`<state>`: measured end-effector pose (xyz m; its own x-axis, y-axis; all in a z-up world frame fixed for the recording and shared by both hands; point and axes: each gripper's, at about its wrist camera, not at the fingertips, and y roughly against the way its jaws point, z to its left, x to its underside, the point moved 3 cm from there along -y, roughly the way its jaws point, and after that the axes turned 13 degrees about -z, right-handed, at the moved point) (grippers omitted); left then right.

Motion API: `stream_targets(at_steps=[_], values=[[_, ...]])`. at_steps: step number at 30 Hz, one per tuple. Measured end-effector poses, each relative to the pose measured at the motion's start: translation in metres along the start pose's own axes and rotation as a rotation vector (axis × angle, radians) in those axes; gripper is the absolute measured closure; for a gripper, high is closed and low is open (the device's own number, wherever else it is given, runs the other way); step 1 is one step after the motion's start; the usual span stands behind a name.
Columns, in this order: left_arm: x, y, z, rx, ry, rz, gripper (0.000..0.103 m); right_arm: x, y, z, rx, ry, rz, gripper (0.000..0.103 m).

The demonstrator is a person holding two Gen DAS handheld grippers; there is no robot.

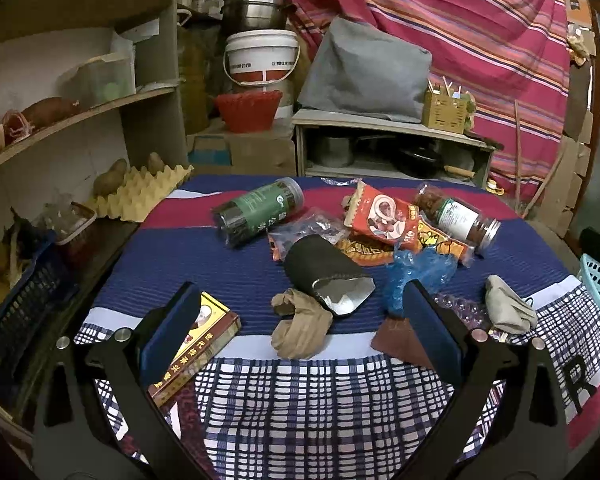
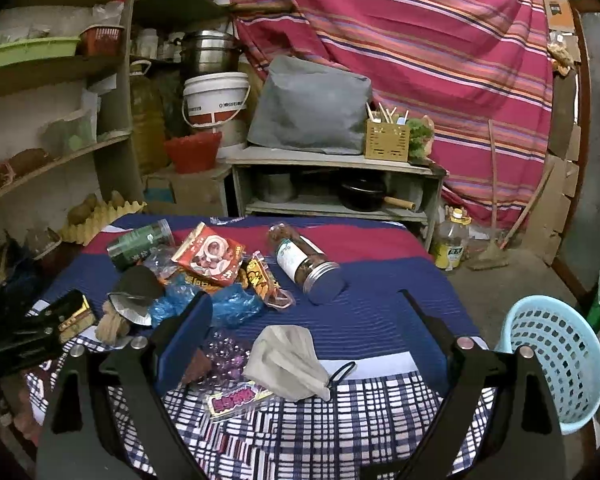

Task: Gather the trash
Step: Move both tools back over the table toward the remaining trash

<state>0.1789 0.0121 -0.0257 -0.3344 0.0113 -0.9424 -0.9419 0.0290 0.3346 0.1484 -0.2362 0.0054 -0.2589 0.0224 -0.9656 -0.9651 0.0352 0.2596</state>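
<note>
Hovering over the tabletop (image 1: pixel 380 248), my left claw (image 1: pixel 300 320) gapes wide above a tan stocking (image 1: pixel 300 328); my right claw (image 2: pixel 312 340) spreads wide over a grey mask (image 2: pixel 288 364). Beside the tabletop stands a blue basket (image 2: pixel 556 360).

A table covered by a striped and checked cloth (image 1: pixel 228 280) holds scattered litter: two jars lying on their sides, one green-labelled (image 1: pixel 256 210) and one white-labelled (image 1: pixel 458 216), a red snack packet (image 1: pixel 384 218), a black pouch (image 1: pixel 324 276), blue plastic (image 1: pixel 416 272), a beige stocking (image 1: pixel 300 324), a grey mask (image 2: pixel 288 360) and a yellow box (image 1: pixel 204 344).
</note>
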Motion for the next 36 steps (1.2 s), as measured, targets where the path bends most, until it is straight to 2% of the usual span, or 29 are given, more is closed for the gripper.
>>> stream_targets(at_steps=[6,12,16,21,29,36], values=[[0.002,-0.013,0.001,0.015,0.034,0.024,0.006,0.019,-0.013,-0.011,0.001,0.009,0.058,0.013],[0.005,-0.022,0.004,-0.014,0.037,0.031,0.006,0.021,-0.018,-0.020,0.009,-0.003,0.059,0.013],[0.009,-0.027,0.005,0.002,0.054,0.059,0.006,0.026,-0.020,-0.019,0.042,0.051,0.058,0.013],[0.016,-0.030,0.005,-0.002,0.045,0.082,0.006,0.033,-0.027,-0.027,0.058,0.037,0.077,0.013],[0.036,-0.049,0.010,0.040,0.079,0.211,0.006,0.043,-0.037,-0.047,0.092,-0.018,0.120,0.013],[0.050,-0.065,-0.001,0.051,0.042,0.257,0.006,0.046,-0.044,-0.044,0.081,-0.008,0.138,0.009]])
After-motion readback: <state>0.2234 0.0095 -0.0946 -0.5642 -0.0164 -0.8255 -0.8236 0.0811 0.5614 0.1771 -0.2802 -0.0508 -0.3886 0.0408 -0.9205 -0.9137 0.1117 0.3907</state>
